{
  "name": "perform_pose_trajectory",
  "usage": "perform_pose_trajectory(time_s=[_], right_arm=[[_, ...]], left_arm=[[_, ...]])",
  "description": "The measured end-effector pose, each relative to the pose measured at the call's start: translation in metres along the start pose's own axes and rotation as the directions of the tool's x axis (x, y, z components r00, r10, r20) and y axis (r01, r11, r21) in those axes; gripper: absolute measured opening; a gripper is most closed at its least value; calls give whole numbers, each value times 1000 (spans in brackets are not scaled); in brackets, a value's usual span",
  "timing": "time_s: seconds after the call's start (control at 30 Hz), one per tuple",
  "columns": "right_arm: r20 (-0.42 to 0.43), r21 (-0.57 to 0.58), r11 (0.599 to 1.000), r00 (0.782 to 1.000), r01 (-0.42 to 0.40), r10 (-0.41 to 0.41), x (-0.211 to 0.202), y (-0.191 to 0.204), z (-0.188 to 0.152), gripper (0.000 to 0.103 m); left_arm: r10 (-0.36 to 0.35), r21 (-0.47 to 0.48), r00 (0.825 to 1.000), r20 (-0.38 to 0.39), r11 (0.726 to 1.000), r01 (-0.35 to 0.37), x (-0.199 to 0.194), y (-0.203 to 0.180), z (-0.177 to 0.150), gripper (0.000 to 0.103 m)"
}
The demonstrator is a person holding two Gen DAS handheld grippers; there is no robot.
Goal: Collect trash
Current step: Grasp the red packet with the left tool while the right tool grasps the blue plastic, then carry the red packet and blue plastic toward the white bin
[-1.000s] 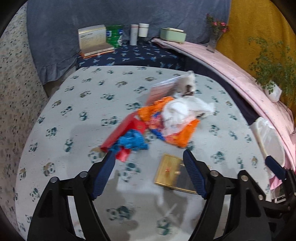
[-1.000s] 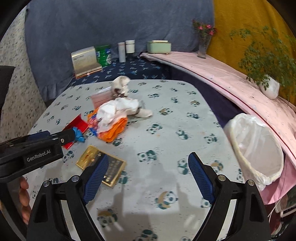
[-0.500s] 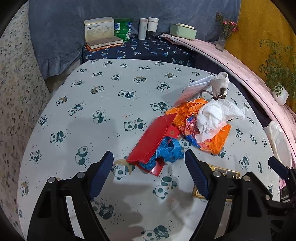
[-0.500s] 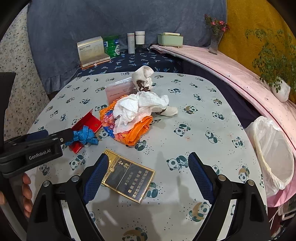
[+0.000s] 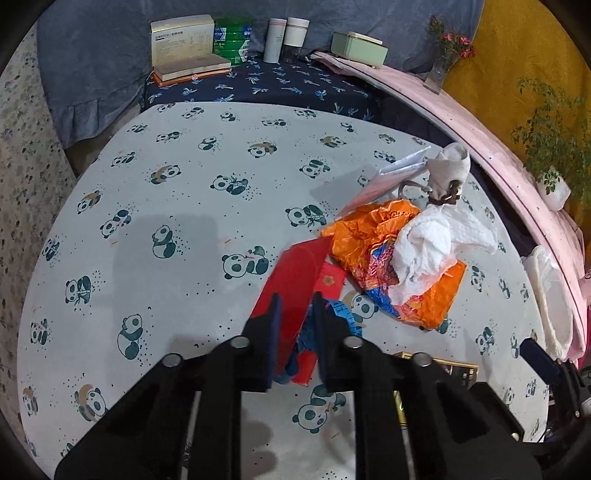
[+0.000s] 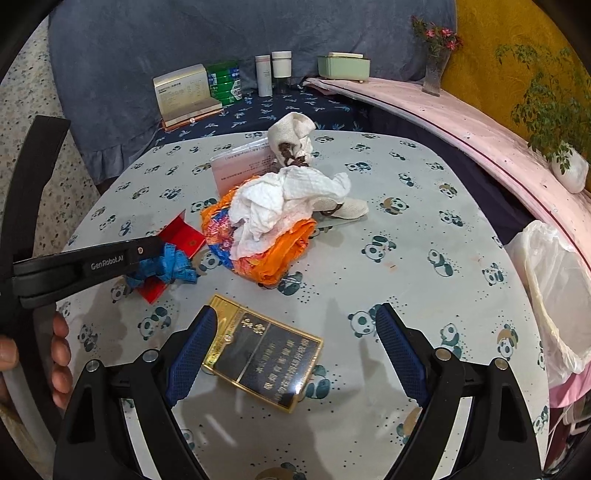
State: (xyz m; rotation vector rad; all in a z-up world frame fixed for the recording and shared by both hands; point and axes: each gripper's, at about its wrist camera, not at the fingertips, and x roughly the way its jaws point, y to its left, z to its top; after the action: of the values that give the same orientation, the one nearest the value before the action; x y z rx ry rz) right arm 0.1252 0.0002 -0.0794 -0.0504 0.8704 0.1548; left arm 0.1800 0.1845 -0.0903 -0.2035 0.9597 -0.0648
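Note:
A trash pile lies on the panda-print table (image 5: 184, 221): a red envelope (image 5: 295, 266), a blue tape measure (image 6: 173, 262), an orange wrapper (image 5: 373, 236), white tissue (image 5: 428, 251), a pink card (image 6: 240, 170) and a beige sock (image 6: 291, 133). My left gripper (image 5: 296, 314) is shut on the red envelope and blue tape measure. My right gripper (image 6: 291, 339) is open, low over a gold and black cigarette box (image 6: 262, 350) that lies between its fingers. A bin with a white liner (image 6: 550, 295) stands at the table's right edge.
Behind the table a navy-covered shelf holds a book and box (image 5: 184, 51), a green can (image 5: 232, 37), two white bottles (image 5: 284, 33) and a green case (image 5: 358, 48). A pink ledge (image 6: 480, 122) with a flower vase and a potted plant runs along the right.
My left gripper has moved in on the red envelope and blue tape and shut on them. My right gripper has come closer to the cigarette box and stays open.

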Motion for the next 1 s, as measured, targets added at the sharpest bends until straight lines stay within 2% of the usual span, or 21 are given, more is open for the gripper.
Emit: perform_pose_trajectory(time_s=[0.1,0.17,0.4,0.6,0.8,0.9,0.97,1.0], right_arm=[[3,-21,999,1000,-25,25,-1,8,0,82],[0,-35,998,999,-47,47,-1,13,-1,76],[-25,-69,992,995,-102,101,3,30,-6,63],[-30,-110,985,991,-132,129,11,45,-5,56],[-39,-137,976,986,-167,163,29,55,-2,44],[-49,-137,972,981,-192,187,33,58,0,32],[-55,-134,970,979,-204,198,34,58,0,16],[-57,-133,969,977,-210,204,34,58,1,11]], left_arm=[[-49,-18,999,-4,999,49,-6,1,-3,8],[-81,-32,997,-9,996,81,-10,1,-8,8],[-131,-26,991,-27,991,130,-20,-12,-29,7],[-133,-11,991,-32,991,133,-26,-17,-34,7],[-132,-24,991,-37,991,131,-23,-12,-31,7],[-135,-31,990,-36,991,134,-21,-9,-30,6],[-132,-32,991,-34,991,131,-21,-9,-30,6],[-129,-31,991,-32,991,128,-22,-9,-29,6]])
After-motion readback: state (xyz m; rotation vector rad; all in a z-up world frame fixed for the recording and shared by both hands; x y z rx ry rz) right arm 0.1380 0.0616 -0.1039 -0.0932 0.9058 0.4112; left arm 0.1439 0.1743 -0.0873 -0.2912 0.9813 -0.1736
